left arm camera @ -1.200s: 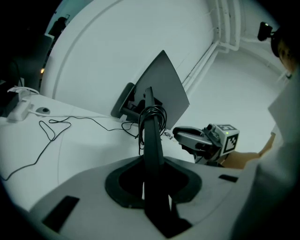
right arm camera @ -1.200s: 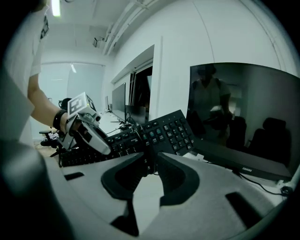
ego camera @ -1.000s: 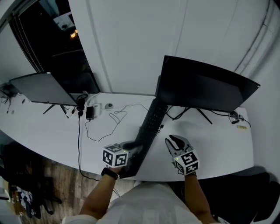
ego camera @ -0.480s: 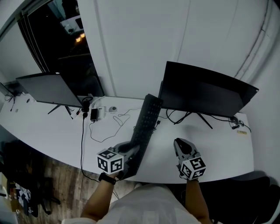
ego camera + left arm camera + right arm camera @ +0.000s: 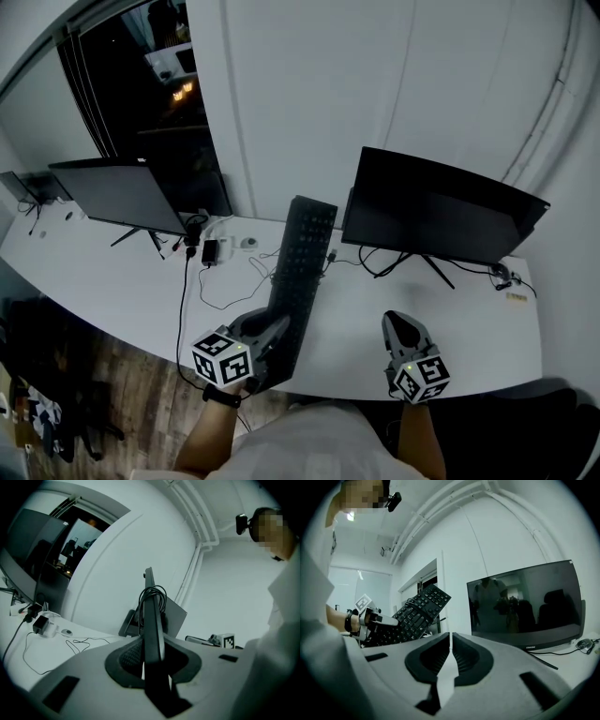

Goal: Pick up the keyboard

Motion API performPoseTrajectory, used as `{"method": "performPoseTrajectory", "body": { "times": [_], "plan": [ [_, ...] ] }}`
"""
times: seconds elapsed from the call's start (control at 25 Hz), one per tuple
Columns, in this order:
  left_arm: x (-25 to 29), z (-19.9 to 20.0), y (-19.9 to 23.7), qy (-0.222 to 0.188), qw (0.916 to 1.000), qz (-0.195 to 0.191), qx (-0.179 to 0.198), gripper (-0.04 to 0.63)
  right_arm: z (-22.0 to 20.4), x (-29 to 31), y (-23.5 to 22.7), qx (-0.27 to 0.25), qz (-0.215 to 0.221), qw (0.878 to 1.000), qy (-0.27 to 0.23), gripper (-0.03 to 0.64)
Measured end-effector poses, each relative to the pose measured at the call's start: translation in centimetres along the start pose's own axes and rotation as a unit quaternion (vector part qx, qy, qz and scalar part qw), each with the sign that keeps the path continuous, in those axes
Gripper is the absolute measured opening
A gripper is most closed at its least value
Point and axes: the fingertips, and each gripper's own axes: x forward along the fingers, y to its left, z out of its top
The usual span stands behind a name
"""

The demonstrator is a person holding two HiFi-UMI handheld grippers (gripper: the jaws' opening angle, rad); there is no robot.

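The black keyboard (image 5: 298,267) is off the white desk (image 5: 103,281) and slopes upward, away from me. My left gripper (image 5: 277,330) is shut on its near end. In the left gripper view the keyboard (image 5: 152,616) stands edge-on between the pads, with a coiled cable at its far end. My right gripper (image 5: 399,325) hovers to the right of the keyboard, apart from it. Its jaws are closing, nearly together, with nothing between them. The right gripper view shows the keyboard (image 5: 412,611) and my left gripper (image 5: 370,619) off to its left.
A dark monitor (image 5: 441,202) stands at the back right, another monitor (image 5: 117,192) at the back left. Loose cables (image 5: 220,281) and a small adapter (image 5: 210,251) lie on the desk left of the keyboard. A dark window sits behind the left monitor.
Both grippers have risen. The keyboard has lifted off the desk with my left gripper and its far end stands higher. My right gripper's jaws have drawn together.
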Motion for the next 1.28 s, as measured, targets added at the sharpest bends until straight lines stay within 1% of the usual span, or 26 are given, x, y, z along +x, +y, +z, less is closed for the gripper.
{"method": "performPoseTrajectory", "body": {
  "times": [0.2,0.48,0.88,1.12,1.28],
  "plan": [
    [-2.3,1.8,-0.4,-0.030,0.9995,0.007,-0.002,0.075,0.8,-1.1,0.4,0.007,0.000,1.000,-0.015,0.020],
    [-4.7,3.1,-0.7,-0.057,0.9982,0.017,-0.002,0.075,1.9,-2.0,0.9,0.001,0.003,1.000,-0.028,0.020],
    [-6.5,4.2,-0.9,-0.073,0.9971,0.021,0.008,0.075,3.1,-2.3,1.8,-0.017,0.004,0.999,-0.031,0.005],
    [-6.8,4.5,-1.2,-0.073,0.9970,0.022,0.012,0.075,3.1,-2.2,1.9,-0.023,0.002,0.999,-0.028,0.003],
    [-7.0,4.2,-0.9,-0.075,0.9969,0.021,0.011,0.075,2.9,-2.3,1.7,-0.025,-0.007,0.999,-0.022,0.002]
  ]
}}
